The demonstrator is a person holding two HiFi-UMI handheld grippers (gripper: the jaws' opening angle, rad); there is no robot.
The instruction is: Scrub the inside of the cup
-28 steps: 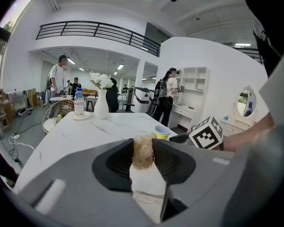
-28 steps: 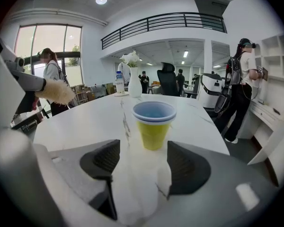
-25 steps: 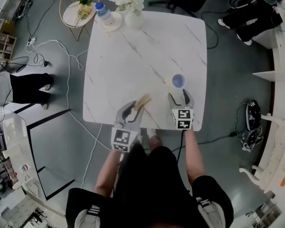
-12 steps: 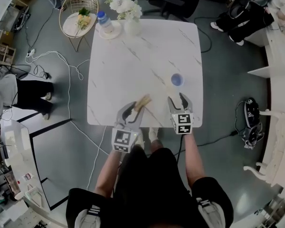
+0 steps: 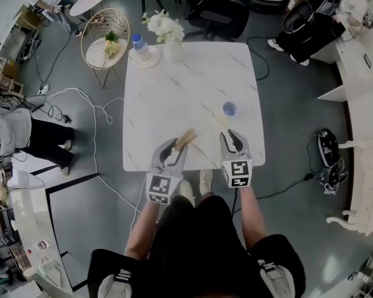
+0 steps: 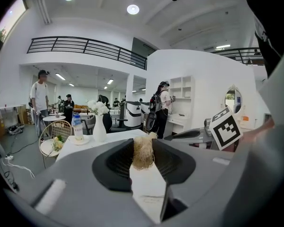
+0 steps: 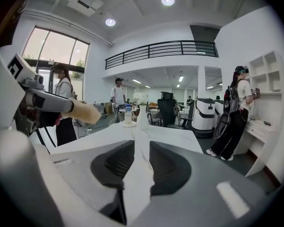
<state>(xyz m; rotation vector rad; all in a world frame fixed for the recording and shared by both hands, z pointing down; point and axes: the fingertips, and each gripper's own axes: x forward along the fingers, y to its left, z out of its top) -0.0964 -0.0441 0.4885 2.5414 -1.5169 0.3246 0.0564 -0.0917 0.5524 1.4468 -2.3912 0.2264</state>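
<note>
Head view: left gripper (image 5: 174, 146) pinches the scrub brush (image 5: 186, 138). Right gripper (image 5: 232, 139), its jaws just closing narrow on nothing, hangs near the cup (image 5: 229, 109). Scrubbing likely needs that cup gripped first, with wider jaws.

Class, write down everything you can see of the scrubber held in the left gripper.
The scrubber is a pale tan, fibrous, straw-like bundle, fuzzy at its end. The left gripper is shut on it, both jaws pressing its sides, with its free end sticking out past the tips. It is held in the air over the near edge of the white marble-look table, touching nothing else.
</note>
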